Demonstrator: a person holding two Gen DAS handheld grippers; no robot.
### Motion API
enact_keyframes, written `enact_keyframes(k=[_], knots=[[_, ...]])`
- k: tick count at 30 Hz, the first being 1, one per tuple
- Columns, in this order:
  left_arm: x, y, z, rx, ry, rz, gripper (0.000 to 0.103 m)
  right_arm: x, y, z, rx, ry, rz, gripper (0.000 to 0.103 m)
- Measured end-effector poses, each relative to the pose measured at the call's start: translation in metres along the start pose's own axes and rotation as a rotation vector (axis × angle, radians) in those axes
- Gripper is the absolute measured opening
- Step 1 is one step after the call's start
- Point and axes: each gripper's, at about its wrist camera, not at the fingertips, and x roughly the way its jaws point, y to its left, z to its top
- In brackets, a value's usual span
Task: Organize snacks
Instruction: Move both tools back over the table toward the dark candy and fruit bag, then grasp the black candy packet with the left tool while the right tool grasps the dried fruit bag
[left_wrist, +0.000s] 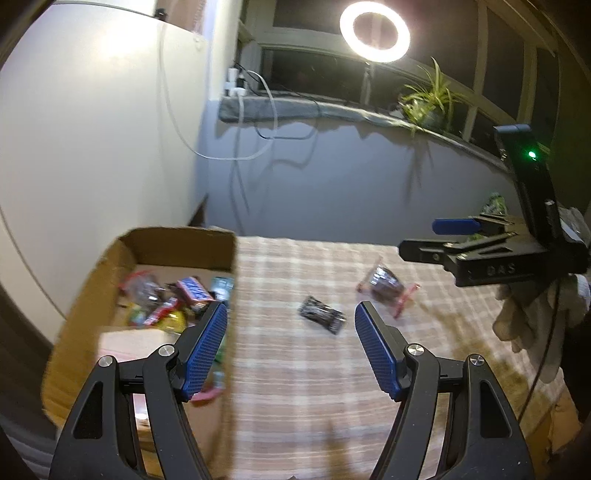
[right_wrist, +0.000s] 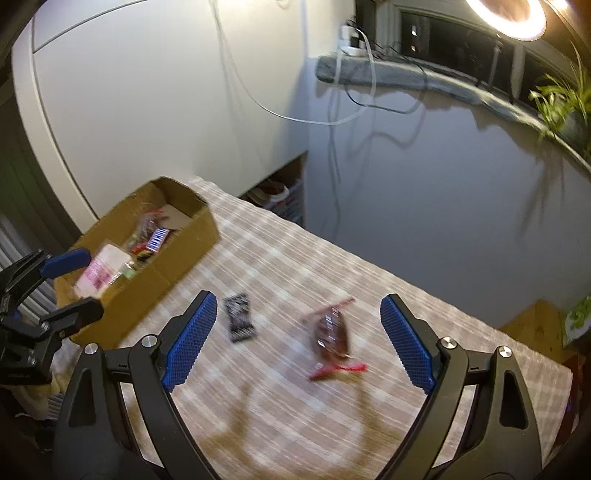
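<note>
Snacks being sorted: cardboard box (left_wrist: 184, 243) left, two packets loose on checked cloth (left_wrist: 303, 387).
Box contents blurred, count unclear. Black packet (left_wrist: 322, 316) and red-edged brown packet (left_wrist: 388, 286) are lying apart. Left gripper (left_wrist: 290, 350), right gripper (right_wrist: 297, 341) are being held spread, nothing gripped.

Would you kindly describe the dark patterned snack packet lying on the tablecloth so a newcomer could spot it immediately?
Start from the cardboard box of snacks at the left of the checked tablecloth. On the bare cloth just to its right lie two loose packets. The black-and-white packet is the flat one nearer the box; its neighbour, the brown packet, is plumper with red crimped ends.
</note>
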Motion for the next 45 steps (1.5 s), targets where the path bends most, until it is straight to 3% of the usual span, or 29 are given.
enact_keyframes(k=[10, 13, 18, 25, 35, 38, 40, 42, 45], knots=[[0.040, -0.026, -0.010, -0.028, 0.102, -0.051, 0.071, 0.017, -0.032, -0.024, 0.026, 0.056, 0.001, 0.092], [0.054, -0.026, -0.012, -0.055, 0.138, -0.065, 0.067, 0.024, -0.037, -0.028, 0.026, 0.072, 0.013, 0.092], [0.077, -0.024, -0.016, -0.116, 0.192, -0.083, 0.049, 0.039, -0.042, -0.033, 0.026, 0.099, 0.031, 0.092], [0.104, -0.023, -0.013, -0.167, 0.231, -0.078, 0.047, 0.053, -0.047, -0.033, 0.039, 0.103, 0.063, 0.092], [0.125, -0.028, -0.010, -0.124, 0.253, -0.029, 0.047, 0.073, -0.039, -0.030, 0.032, 0.125, 0.093, 0.086], [0.129, -0.029, -0.006, -0.104, 0.252, -0.015, 0.043, 0.076, -0.040, -0.030, 0.034, 0.134, 0.090, 0.085], [0.132, -0.031, -0.004, -0.085, 0.253, -0.007, 0.039, 0.080, -0.041, -0.030, 0.038, 0.146, 0.092, 0.076], [0.135, -0.034, -0.003, -0.051, 0.254, 0.010, 0.028, 0.083, -0.042, -0.031, 0.041, 0.157, 0.088, 0.074], [0.136, -0.042, -0.006, 0.013, 0.249, 0.030, 0.026, 0.085, -0.043, -0.034, 0.038, 0.166, 0.081, 0.074]])
